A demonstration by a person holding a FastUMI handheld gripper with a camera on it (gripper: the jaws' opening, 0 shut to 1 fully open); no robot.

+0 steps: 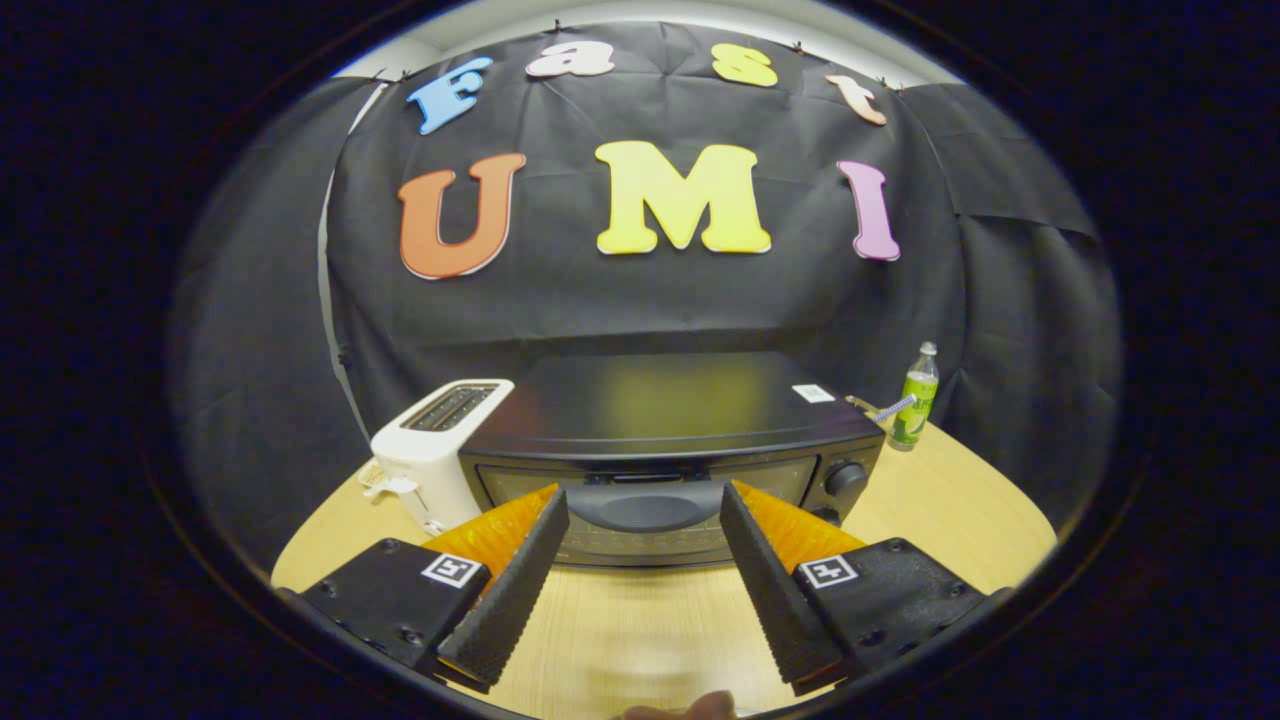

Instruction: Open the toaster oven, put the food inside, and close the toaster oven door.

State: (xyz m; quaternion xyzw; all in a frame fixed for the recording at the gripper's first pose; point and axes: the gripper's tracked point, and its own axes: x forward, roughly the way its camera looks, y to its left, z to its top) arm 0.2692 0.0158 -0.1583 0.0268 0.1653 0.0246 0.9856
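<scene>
The toaster oven (665,455) sits just ahead of my fingers, toward the back of the desk (640,630), its front facing me and its door shut. The curved door handle (645,507) lies in the gap between my two fingertips, a little beyond them and not touched. My gripper (645,505) is spread wide, holding nothing; neither finger presses on anything. A round knob (846,477) sits at the right end of the oven's front, with a second one partly hidden behind my right finger. On the oven's flat dark top, near its right rear corner, there is a small white sticker (812,393); its print is too small for me to read. I can make out no brand name on the oven's front.

Just to the oven's left, touching or nearly so, stands a white slot toaster (436,450), close to the desk's left edge, its lever toward me. Near the desk's back right edge, apart from the oven, stands a clear bottle (916,400) with a green label whose writing I cannot read. Each of my fingers carries a square black-and-white marker on its base.
</scene>
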